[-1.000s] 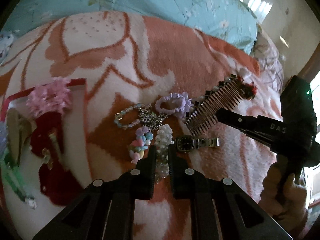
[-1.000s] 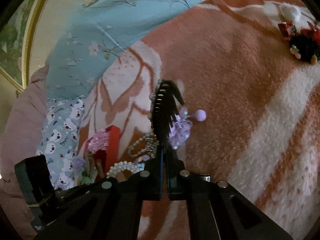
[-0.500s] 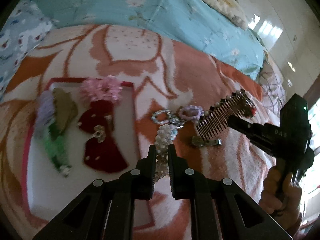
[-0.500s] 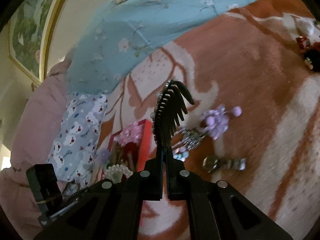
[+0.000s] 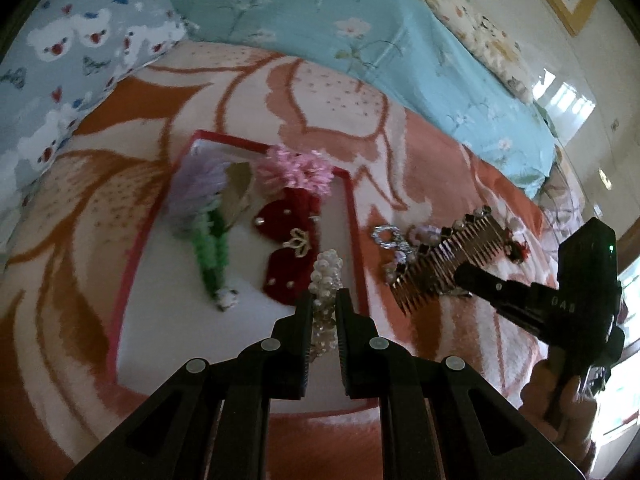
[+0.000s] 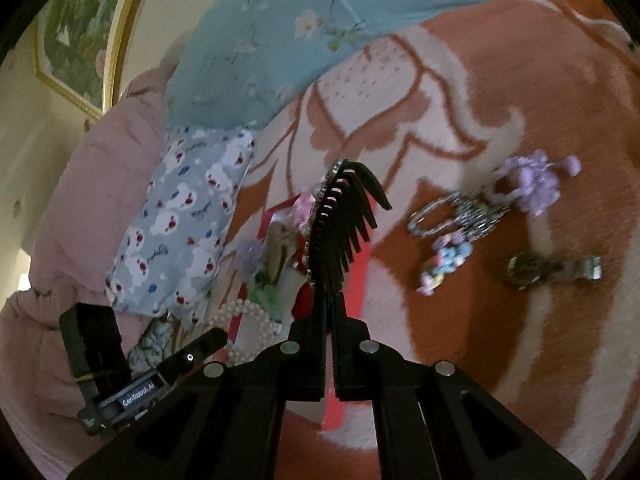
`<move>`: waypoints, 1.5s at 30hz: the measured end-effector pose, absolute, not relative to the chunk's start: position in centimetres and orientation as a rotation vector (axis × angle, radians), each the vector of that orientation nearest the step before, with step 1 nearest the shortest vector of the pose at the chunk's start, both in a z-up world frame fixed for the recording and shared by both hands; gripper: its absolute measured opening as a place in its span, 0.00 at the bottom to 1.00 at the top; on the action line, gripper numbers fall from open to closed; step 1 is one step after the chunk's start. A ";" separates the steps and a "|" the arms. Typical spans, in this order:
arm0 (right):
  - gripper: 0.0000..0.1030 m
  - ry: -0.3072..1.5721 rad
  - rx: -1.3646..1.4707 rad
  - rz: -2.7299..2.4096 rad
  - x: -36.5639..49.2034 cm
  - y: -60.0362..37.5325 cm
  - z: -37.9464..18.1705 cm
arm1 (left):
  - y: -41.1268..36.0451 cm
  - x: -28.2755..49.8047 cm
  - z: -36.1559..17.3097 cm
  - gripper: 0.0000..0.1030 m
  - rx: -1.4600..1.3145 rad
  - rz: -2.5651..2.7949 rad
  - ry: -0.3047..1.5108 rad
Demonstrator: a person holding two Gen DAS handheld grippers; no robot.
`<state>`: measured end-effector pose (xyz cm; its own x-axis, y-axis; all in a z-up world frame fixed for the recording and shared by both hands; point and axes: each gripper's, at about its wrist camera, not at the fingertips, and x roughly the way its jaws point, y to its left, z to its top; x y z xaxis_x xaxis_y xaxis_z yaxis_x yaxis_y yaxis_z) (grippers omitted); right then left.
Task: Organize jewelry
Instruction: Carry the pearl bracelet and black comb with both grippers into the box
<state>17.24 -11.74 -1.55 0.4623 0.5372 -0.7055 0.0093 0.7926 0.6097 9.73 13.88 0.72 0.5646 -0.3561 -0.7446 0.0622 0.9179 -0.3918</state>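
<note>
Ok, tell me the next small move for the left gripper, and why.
Probably lower it a little and open. The left gripper is shut on the pearl bracelet, which hangs over the tray beside the red bow, near the tray's right rim. A white patch of tray floor lies just below. The right gripper holds the comb, so it can wait.

The comb [image 6: 340, 224] hides part of the red tray [image 6: 354, 280]; the watch [image 6: 552, 268] and pastel bracelet [image 6: 444, 260] are blurred, and the left gripper [image 5: 323, 312] covers the pearl band's [image 5: 326, 276] lower end
</note>
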 end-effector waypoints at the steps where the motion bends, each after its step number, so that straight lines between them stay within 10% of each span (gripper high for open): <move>1: 0.01 1.060 0.588 0.358 17.2 -11.1 -1.7 | 14.3 9.5 0.7 0.10 -0.347 -0.245 0.942; 45: 0.08 1.277 0.584 0.415 22.2 -3.1 -9.6 | 21.3 15.7 -6.2 0.10 -0.510 -0.069 0.995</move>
<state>22.22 -3.09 -9.61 0.2488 0.5922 -0.7664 0.0291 0.7864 0.6170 15.66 21.30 -6.22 0.5524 -0.2839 -0.7837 -0.1726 0.8809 -0.4407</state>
